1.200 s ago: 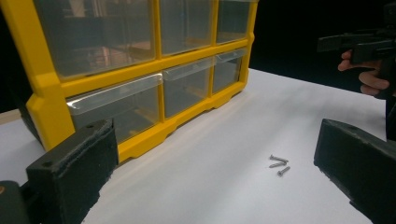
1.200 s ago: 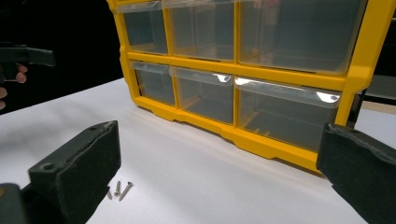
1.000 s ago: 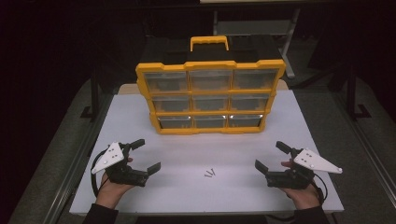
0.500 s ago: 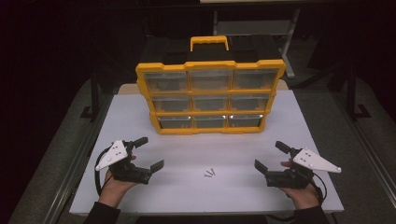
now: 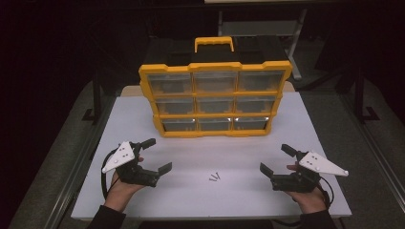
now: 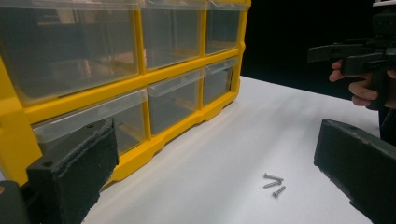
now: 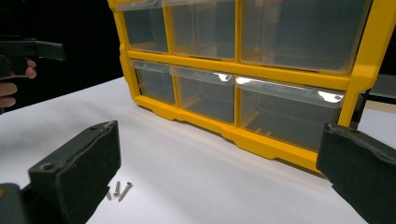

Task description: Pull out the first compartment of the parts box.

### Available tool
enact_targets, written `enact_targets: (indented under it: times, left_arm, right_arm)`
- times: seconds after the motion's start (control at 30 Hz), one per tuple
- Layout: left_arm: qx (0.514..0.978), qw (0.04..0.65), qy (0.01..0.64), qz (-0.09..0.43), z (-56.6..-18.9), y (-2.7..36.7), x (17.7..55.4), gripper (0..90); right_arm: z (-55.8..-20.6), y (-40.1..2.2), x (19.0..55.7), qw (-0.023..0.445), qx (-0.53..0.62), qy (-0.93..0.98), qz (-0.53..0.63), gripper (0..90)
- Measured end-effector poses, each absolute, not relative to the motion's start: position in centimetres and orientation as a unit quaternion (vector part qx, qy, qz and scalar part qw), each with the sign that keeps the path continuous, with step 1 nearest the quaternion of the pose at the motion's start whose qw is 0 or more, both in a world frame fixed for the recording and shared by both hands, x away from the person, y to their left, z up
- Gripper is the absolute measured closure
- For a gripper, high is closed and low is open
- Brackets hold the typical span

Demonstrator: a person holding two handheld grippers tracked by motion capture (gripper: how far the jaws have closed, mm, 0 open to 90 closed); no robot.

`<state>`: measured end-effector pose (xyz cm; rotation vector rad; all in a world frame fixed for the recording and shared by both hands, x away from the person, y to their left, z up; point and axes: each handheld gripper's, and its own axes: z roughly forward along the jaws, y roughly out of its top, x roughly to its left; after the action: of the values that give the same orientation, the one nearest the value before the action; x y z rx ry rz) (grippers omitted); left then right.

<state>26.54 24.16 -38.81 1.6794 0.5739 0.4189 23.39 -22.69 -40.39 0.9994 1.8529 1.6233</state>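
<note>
Left hand-held gripper point(image 5: 156, 155) advanced toward three small screws point(image 5: 215, 177).

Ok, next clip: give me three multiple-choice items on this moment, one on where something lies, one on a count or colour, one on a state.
1. Where do the screws lie?
A. in a drawer
B. on the white table between the two grippers
C. in a jaw's grip

2. How many clear drawers does the yellow organizer show on its front?
A. six
B. nine
C. twelve

3. How does the left gripper stand?
A. open, holding nothing
B. shut on a screw
C. shut on a drawer

Answers:
1. B, the high view shows the small cluster on the bare tabletop in front of the organizer, apart from the left gripper and the right gripper.
2. B, three rows of three.
3. A, its jaws stand wide apart with only table between them; the right gripper is open as well.
</note>
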Motion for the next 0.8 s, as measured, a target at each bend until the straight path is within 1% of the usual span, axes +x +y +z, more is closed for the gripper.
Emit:
enact_targets:
  times: [0.8]
  left_arm:
    - [0.727,0.620,0.235,0.182,-38.1,22.2,27.5,0.0]
  right_arm:
    - [-40.4,-22.8,23.6,0.242,0.368,0.676,0.591,0.0]
